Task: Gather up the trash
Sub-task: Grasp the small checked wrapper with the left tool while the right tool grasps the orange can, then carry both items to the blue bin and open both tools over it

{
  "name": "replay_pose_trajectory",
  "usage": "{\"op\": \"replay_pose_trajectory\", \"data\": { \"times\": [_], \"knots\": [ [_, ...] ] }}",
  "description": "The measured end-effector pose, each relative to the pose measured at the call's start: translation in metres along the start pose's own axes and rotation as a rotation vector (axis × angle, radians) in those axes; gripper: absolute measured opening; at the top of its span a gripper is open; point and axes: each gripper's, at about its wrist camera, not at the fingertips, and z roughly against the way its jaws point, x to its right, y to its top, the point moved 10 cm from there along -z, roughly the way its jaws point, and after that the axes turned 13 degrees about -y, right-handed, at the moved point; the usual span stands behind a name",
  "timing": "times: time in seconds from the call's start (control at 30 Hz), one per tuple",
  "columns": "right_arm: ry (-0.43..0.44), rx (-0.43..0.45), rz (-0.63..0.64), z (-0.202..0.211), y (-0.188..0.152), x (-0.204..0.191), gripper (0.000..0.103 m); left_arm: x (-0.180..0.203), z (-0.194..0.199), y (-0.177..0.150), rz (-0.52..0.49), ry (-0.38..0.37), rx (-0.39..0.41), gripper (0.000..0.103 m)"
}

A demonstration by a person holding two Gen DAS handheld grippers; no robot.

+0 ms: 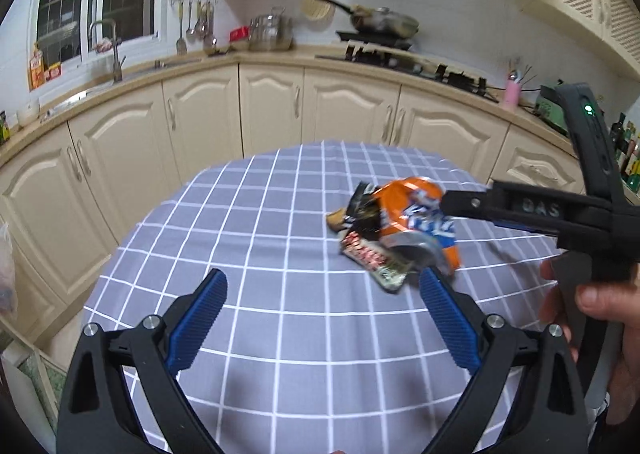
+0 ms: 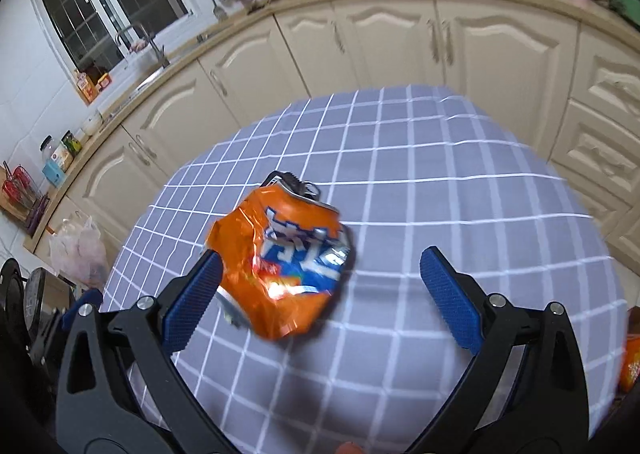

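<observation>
Your left gripper [image 1: 322, 286] fingers are spread wide, nothing between them. Your right gripper [image 2: 316, 268] fingers are also apart, the left pad touching the crushed orange can [image 2: 280, 266]. Can lies on the checked surface [image 1: 260, 222] beside wrappers [image 1: 372, 254].

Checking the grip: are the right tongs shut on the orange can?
No, the right tongs stand wide open, with the crushed orange can against only one pad.

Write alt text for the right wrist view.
A crushed orange soda can lies on a blue-grey checked tablecloth between the open blue fingers of the right hand-held gripper, nearer the left finger. Cream kitchen cabinets curve behind.
</observation>
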Motion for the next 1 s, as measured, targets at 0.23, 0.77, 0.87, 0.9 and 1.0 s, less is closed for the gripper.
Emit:
{"op": "replay_pose_trajectory", "data": {
  "times": [0.23, 0.77, 0.87, 0.9, 1.0],
  "knots": [
    [0.06, -0.052, 0.014, -0.035, 0.002, -0.02, 0.056, -0.018, -0.02, 0.002, 0.018, 0.014, -0.03, 0.095],
    [0.031, 0.094, -0.106, 0.028, -0.001, 0.052, 0.052, 0.011, -0.083, -0.002, -0.044, 0.017, -0.183, 0.094],
    [0.031, 0.106, -0.111, 0.038, -0.003, 0.06, 0.052, 0.02, -0.098, -0.011, -0.041, -0.038, -0.248, 0.059],
    [0.034, 0.11, -0.114, 0.043, -0.005, 0.062, 0.052, 0.02, -0.098, -0.01, -0.053, -0.014, -0.243, 0.048],
    [0.034, 0.115, -0.12, 0.052, -0.009, 0.067, 0.052, 0.027, -0.095, -0.012, -0.05, -0.07, -0.236, 0.019]
  ]
}}
